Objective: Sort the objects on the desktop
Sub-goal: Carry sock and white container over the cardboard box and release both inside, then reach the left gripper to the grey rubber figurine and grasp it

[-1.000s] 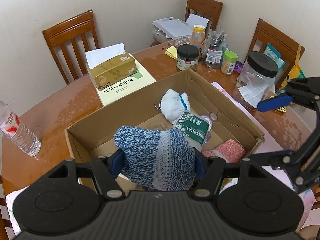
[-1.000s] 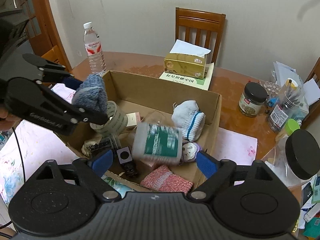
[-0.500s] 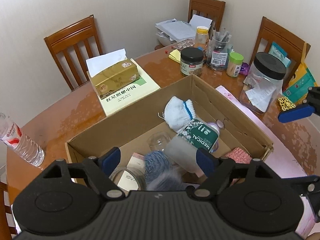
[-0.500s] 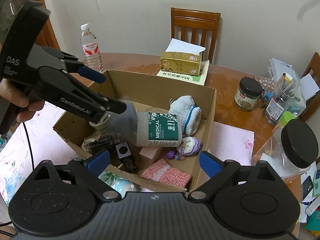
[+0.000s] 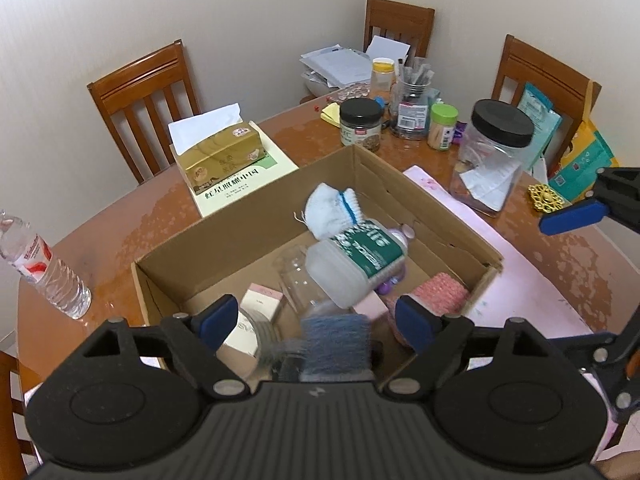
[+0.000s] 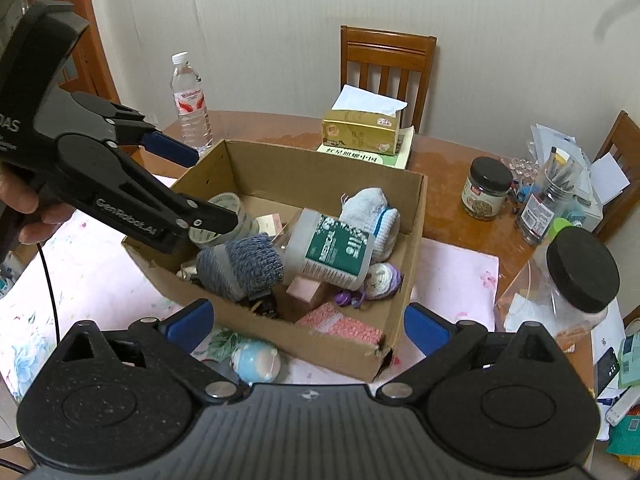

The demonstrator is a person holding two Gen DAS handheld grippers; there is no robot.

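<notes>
We've dropped the blue knit into the box below our left gripper; both grippers' jaws are opening, empty.

Two close wrist views, angled down from opposite sides onto one shared cardboard box

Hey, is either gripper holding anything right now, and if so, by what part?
Nothing is held. Both the left gripper and right gripper have jaws opening and empty; the blue knitted hat lies loose in the cardboard box.
</notes>
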